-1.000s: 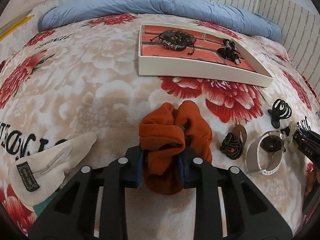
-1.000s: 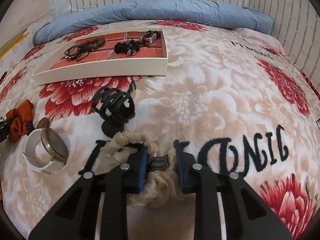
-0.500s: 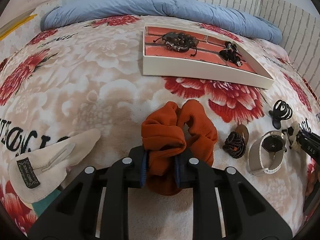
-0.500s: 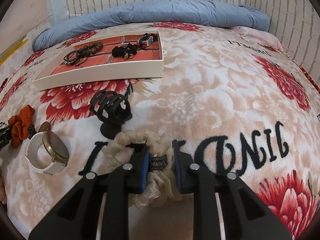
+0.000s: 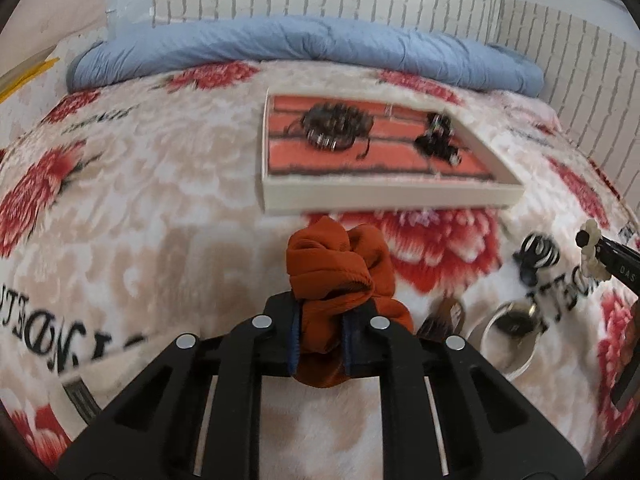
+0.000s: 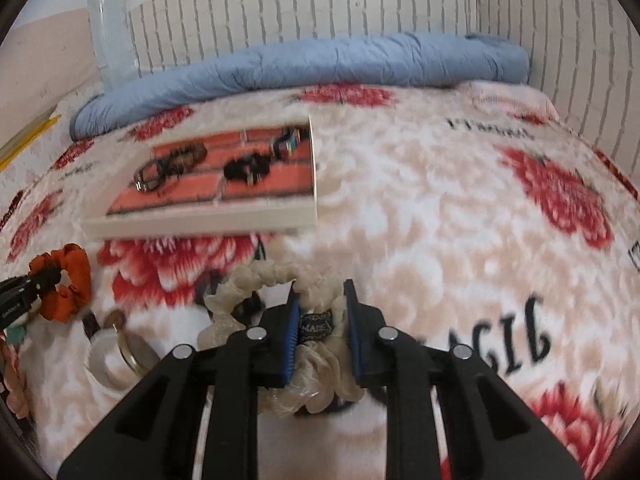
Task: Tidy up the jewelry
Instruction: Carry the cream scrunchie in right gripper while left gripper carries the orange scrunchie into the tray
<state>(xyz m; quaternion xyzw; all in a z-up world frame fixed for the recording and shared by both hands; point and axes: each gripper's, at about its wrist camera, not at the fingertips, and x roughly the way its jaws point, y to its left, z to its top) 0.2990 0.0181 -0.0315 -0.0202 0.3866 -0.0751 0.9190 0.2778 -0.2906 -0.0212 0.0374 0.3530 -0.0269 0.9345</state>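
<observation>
1. Because the rust-orange gathered fabric scrunchie (image 5: 340,264) is soft, light and springy, it crushes between the pads of the left tool (image 5: 320,344), whose jaws are closing on a bunched fold of it; the cloth sits just above the flowered plush blanket (image 5: 160,208) on the bed, short of the tray.
2. Held by one fold, it should not slip – ribbed cloth grips well – but the loose loop will dangle and sway.
3. Likewise soft is the cream ruffled fabric scrunchie (image 6: 276,276) with a small dark label, pinched at that label by the right tool (image 6: 320,320), its jaws nearly together; the free ring stands up ahead of the fingers.
4. Both seem bound for the shallow white tray with a red brick-pattern floor (image 5: 384,196), which lies further up the bed, apart from both tools.
5. Hard to make out: motion blur smears the dark bracelets (image 5: 332,128) in the tray, so their make is unclear.
6. A white-strapped watch (image 5: 508,344), a black claw clip (image 5: 536,256) and a small dark piece beside the watch are blurred – the last partly hidden behind the left tool.
</observation>
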